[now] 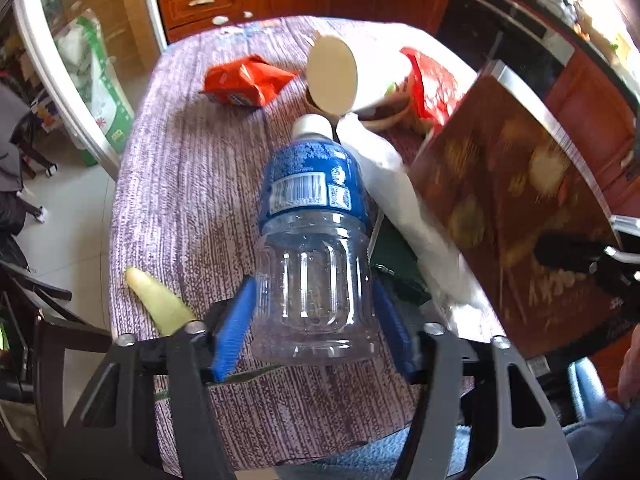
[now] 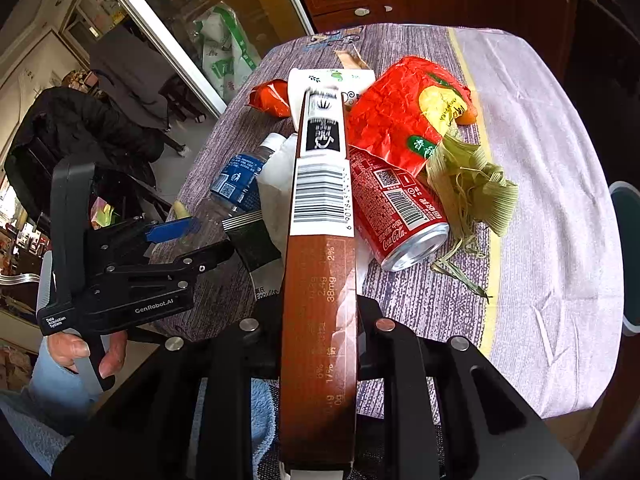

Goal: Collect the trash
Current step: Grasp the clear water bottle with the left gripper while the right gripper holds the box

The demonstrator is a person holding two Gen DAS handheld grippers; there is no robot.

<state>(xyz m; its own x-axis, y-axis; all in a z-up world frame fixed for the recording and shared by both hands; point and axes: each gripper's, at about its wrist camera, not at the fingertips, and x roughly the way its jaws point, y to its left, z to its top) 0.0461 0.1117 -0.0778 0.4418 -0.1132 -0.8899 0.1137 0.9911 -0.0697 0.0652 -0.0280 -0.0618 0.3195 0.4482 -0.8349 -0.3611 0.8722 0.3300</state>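
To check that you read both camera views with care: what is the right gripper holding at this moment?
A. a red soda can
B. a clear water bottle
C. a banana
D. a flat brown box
D: the right gripper is shut on the brown box; the soda can lies on the table, and the water bottle sits between the left gripper's fingers.

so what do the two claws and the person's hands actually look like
Both are matte black angular frames with triangular cut-outs and silver bolt heads. The left claw has ribbed blue finger pads; seen from the right wrist view, its body carries white "GenRobot.AI" lettering and a "Data Acquisition System" label above a grey trigger lever. The bare left hand shows a light blue fleecy sleeve. No cables are visible. The right claw's pads are hidden.
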